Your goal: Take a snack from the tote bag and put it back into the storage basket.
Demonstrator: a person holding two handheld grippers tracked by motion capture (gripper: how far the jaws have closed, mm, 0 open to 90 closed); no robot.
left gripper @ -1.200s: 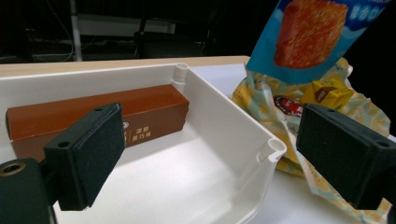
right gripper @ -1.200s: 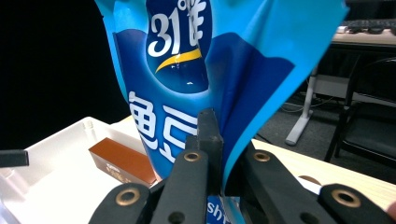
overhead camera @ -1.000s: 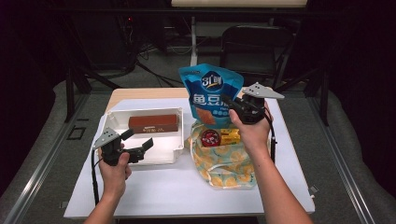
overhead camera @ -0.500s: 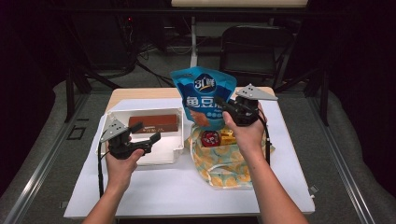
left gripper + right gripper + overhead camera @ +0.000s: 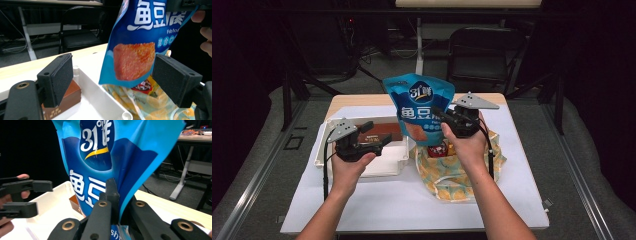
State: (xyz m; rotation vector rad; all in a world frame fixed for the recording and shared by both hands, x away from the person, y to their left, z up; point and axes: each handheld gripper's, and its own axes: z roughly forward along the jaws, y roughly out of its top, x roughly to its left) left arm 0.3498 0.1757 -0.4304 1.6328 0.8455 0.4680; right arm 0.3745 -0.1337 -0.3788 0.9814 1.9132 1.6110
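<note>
The blue snack bag [image 5: 418, 107] is held aloft above the yellow cloth bag [image 5: 452, 172] by the clenched right gripper [image 5: 447, 119]. The left gripper [image 5: 374, 142] is spread wide; carrying it to the white tray [image 5: 399, 167] seems next.

- The white tray [image 5: 362, 167] sits on the table [image 5: 377, 205] at about 9 o'clock from the table's middle.
- The brown box [image 5: 379, 134] lies in the tray, toward its 12 o'clock wall.
- The patterned bag [image 5: 452, 175] lies just beside the tray, at its 3 o'clock.
- The snack pouch [image 5: 418, 107] hangs upright above the patterned bag's 11 o'clock corner, clear of the table.
- The right gripper [image 5: 443, 119] pinches the pouch at its 3 o'clock edge.
- The left gripper [image 5: 379, 145] hovers over the tray, at 8 o'clock from the pouch, apart from it.
- A chair [image 5: 484, 55] stands beyond the table at 12 o'clock.
</note>
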